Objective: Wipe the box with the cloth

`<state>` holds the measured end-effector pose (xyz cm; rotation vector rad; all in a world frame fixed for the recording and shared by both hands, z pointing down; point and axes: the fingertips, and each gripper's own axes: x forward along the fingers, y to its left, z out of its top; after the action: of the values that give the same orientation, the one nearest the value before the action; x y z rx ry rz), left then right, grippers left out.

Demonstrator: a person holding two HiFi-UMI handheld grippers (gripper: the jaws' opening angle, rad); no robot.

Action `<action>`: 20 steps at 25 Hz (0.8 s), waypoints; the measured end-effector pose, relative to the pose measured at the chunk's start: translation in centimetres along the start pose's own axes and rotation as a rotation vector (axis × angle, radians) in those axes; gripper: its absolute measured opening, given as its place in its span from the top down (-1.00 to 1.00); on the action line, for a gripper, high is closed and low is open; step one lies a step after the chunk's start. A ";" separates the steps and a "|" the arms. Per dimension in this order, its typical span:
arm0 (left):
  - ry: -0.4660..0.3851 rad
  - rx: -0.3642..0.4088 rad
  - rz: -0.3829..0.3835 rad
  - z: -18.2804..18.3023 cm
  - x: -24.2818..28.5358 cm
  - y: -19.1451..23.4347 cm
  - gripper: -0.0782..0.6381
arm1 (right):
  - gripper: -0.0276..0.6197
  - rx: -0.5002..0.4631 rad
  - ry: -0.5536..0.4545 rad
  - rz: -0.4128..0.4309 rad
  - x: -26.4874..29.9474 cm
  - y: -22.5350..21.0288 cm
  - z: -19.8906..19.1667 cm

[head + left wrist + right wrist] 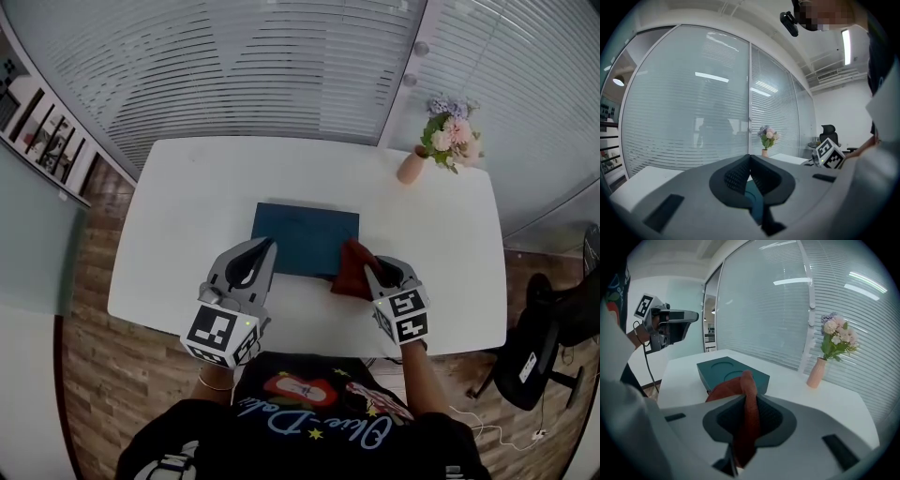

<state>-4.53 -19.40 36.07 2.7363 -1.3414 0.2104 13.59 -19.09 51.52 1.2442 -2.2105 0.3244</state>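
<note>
Rust-red cloth (748, 383) is clamped between the fingers of my right gripper (751, 401), bunched against the near right edge of the dark teal box (306, 234). That box lies flat mid-table (187, 206), with two round hollows in its top. My left gripper (750, 158) hangs above the box's near left edge, fingers closed together on nothing. At the far right, a pink vase (411, 167) holds pink and purple flowers. I cannot read my shirt's script lettering.

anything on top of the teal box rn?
Red cloth, held in the right gripper's fingers, covers the box's near right corner; the left gripper overlaps the near left edge. Rest of the top is bare, two round recesses showing. Under the cloth is hidden.
</note>
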 end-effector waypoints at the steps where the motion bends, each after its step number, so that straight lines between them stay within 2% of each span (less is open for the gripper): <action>1: 0.000 0.000 0.000 0.0 0.0 0.0 0.77 | 0.73 -0.002 0.000 -0.001 0.0 0.0 0.0; 8: -0.004 -0.003 0.017 0.0 -0.3 0.6 0.77 | 0.73 -0.013 -0.011 -0.005 0.0 0.1 0.3; 13: -0.001 -0.006 0.036 -0.4 -0.7 1.3 0.77 | 0.73 -0.011 -0.101 0.105 -1.9 1.4 1.0; 14: 0.001 -0.007 0.041 -0.5 -0.8 1.5 0.77 | 0.73 0.001 -0.110 0.104 -2.5 1.3 0.9; 20: 0.002 -0.006 0.057 -0.4 -1.3 2.4 0.77 | 0.73 0.060 -0.142 -0.054 -6.6 -1.7 2.2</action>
<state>-7.27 -19.80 36.26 2.6944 -1.4175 0.2128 16.84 -16.33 45.75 1.3960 -2.2963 0.2909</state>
